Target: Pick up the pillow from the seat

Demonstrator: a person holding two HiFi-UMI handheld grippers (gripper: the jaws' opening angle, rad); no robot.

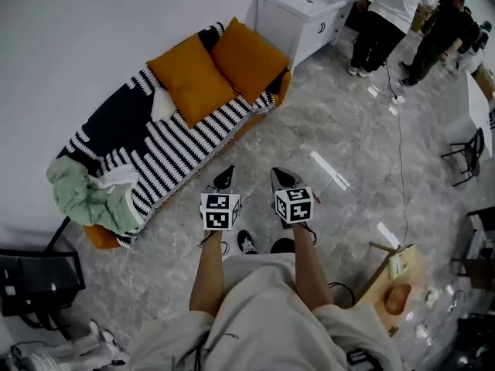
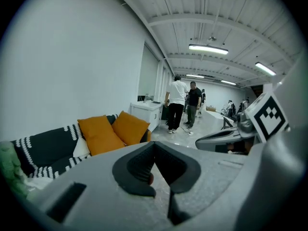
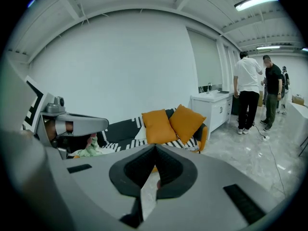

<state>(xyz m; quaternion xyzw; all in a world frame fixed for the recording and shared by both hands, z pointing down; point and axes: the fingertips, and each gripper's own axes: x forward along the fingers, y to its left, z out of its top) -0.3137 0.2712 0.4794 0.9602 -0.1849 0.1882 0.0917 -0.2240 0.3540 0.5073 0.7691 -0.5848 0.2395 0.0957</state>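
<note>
- Jaws pressed together on both: left gripper [image 1: 223, 178], right gripper [image 1: 285, 178], nothing betw. them.
- Orange pillow [image 1: 190, 79] leans on sofa [image 1: 283, 87] back, long axis up-down.

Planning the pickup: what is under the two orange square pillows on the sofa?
A black-and-white striped knitted blanket lies beneath the orange pillows; a white cushion peeks out beside them. Anything under the blanket is hidden.

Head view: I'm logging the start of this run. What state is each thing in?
Left gripper: shut, empty.
Right gripper: shut, empty.
Nearer orange pillow: propped on the sofa, untouched.
Farther orange pillow: propped beside it, untouched.
Striped blanket: spread over the sofa.
Green cloth: bunched up.
</note>
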